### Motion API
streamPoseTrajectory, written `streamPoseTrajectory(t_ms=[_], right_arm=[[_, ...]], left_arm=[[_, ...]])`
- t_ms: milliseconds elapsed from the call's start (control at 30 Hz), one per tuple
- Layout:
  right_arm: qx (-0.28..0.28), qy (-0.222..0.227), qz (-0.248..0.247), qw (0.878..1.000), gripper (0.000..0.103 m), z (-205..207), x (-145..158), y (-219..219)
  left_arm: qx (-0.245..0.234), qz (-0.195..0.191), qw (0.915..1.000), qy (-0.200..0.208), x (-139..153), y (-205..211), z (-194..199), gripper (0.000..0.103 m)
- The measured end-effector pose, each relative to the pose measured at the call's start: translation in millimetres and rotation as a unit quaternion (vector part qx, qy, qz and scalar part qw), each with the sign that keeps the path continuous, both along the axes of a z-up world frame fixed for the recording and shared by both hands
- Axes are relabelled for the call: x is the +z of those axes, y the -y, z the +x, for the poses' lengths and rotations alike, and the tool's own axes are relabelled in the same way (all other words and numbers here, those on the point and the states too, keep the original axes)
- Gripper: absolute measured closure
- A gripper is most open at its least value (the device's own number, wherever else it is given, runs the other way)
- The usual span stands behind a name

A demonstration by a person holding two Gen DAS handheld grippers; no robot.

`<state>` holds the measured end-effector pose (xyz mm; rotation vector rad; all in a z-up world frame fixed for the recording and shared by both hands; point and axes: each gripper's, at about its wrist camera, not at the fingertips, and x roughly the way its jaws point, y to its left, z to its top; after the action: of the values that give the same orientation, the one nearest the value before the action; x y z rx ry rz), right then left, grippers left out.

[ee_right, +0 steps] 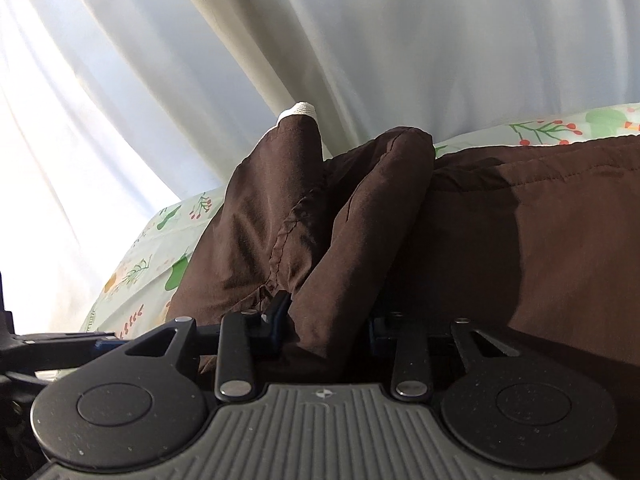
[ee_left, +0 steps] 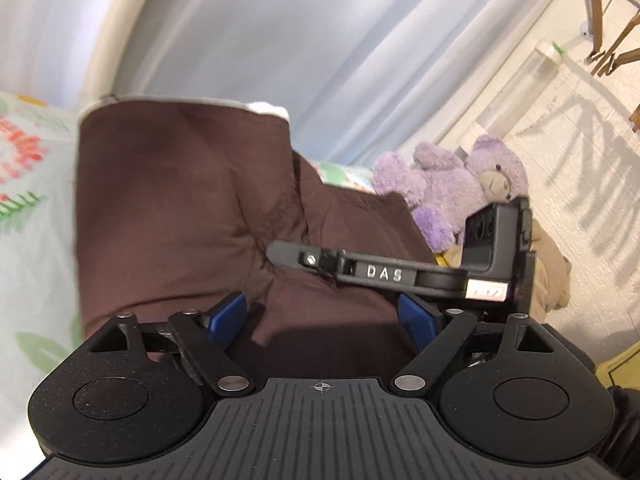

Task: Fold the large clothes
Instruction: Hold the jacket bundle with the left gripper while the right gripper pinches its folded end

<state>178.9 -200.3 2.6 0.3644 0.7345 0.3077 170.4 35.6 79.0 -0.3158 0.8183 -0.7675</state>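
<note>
In the left wrist view the brown garment (ee_left: 192,208) lies heaped on a bedsheet (ee_left: 28,184) printed with green leaves and red sprigs, and everything else is placed from that garment. The left gripper (ee_left: 322,320) hovers over its near edge with the blue pads (ee_left: 230,314) standing wide apart and only bare cloth showing below the gap; nothing is pinched. A raised fold of the garment stands up at its far side, with a pale lining showing along the top edge. Across the garment's right part reaches the right gripper (ee_left: 280,254), seen from the side as a dark bar marked with letters, its tip at a crease in the cloth. Beyond the garment to the right sits a purple teddy bear (ee_left: 460,184), with a beige cloth (ee_left: 548,272) just beside it. Behind the garment hangs a pale curtain (ee_left: 304,40), and a white brick wall (ee_left: 580,168) stands off to the far right. In the right wrist view the garment (ee_right: 500,248) fills the middle and right, lying on the same sheet (ee_right: 152,264). The right gripper (ee_right: 332,312) has its jaws set narrow with a thick fold of brown cloth rising between them; the pads are mostly hidden, but the fold appears gripped. The curtain (ee_right: 360,40) hangs behind the garment.
</note>
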Motion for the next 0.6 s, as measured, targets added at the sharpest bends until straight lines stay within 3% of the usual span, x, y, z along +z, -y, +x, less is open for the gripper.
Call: streamPoseTrajectory(t_ms=[133,233,367,467,600], right_arm=[[0.000,0.008,0.003,1.000,0.068,-6.5,-2.5,-5.8],[-0.002,0.013,0.009,1.000,0.068,-8.4,-8.2,3.2],[-0.002,0.014,0.010,1.000,0.068,-6.6,-13.7,5.9],[-0.003,0.015,0.010,1.000,0.068,-6.8,-16.2,5.2],[-0.008,0.016,0.020,1.000,0.067,-8.4,-18.8,5.6]], left_arm=[[0.082,0.023,0.9958,0.033,8.9,-33.9,-2.7,0.007],[0.145,0.039,0.9887,-0.003,-4.0,-45.2,7.2,0.008],[0.116,0.041,0.9921,-0.022,-18.6,-26.6,4.3,0.005],[0.116,0.089,0.9892,0.013,-22.0,-7.1,-4.1,0.001],[0.123,0.113,0.9858,0.016,-24.0,6.0,-2.8,0.000]])
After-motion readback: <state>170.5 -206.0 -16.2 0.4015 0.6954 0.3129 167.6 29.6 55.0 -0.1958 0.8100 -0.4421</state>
